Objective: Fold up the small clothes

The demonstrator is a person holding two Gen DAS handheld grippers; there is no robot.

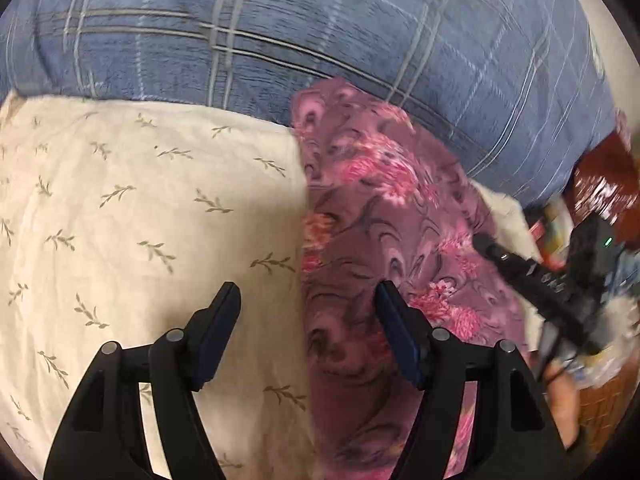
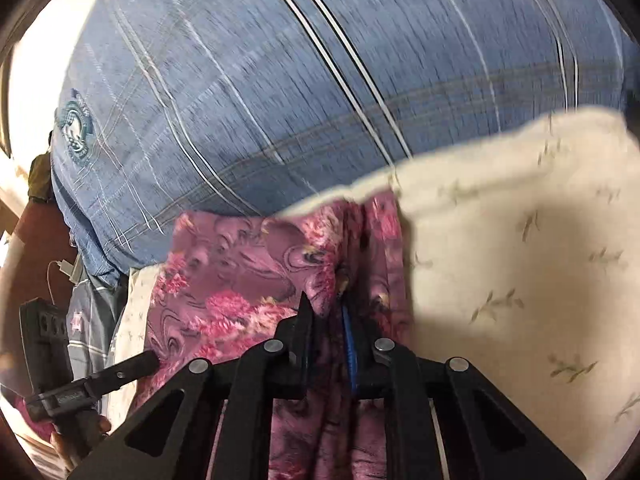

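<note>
A purple garment with pink flowers (image 1: 380, 220) lies crumpled on a cream leaf-print sheet (image 1: 140, 220). My left gripper (image 1: 308, 300) hovers open over the garment's left edge, one pad above the sheet and the other above the cloth, with nothing pinched. From the right, my right gripper (image 1: 486, 245) reaches onto the garment's far side. In the right wrist view the right gripper (image 2: 325, 310) is shut on a raised fold of the purple garment (image 2: 240, 272), which bunches between the pads. One finger of the left gripper (image 2: 138, 364) shows at the cloth's left edge.
A bulky blue plaid blanket (image 1: 320, 40) rises right behind the garment. Dark red cloth and mixed clutter (image 1: 604, 184) sit at the right edge. A hand (image 1: 564, 408) holds the right gripper. A white charger and cable (image 2: 60, 268) lie at the far left.
</note>
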